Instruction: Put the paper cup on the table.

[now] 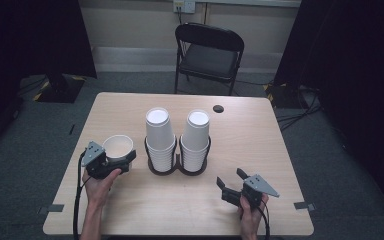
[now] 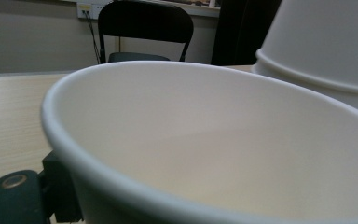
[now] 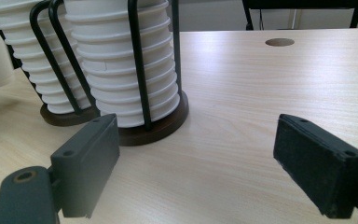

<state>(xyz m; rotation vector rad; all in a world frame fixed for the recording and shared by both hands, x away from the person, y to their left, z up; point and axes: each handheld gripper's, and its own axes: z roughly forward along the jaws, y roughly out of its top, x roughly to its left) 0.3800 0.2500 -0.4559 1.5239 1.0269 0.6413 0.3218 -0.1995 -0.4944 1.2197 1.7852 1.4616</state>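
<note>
A single white paper cup (image 1: 118, 146) stands mouth up at the table's left, and my left gripper (image 1: 125, 160) is shut on it from the near side. In the left gripper view the cup (image 2: 205, 154) is very close, one black finger (image 2: 60, 186) lies against its outer wall, and the other jaw is hidden. Two stacks of upturned white cups (image 1: 159, 135) (image 1: 196, 135) sit in a black wire double holder (image 1: 177, 170) at the table's centre. My right gripper (image 1: 230, 178) is open near the front right, its pads wide apart (image 3: 196, 158) and facing the holder's base (image 3: 168, 123).
A black folding chair (image 1: 208, 52) stands beyond the table's far edge. A dark round hole (image 1: 218, 108) marks the tabletop behind the right stack. Bare wood (image 3: 242, 93) lies between the right gripper and the holder. The table's front edge is just below both hands.
</note>
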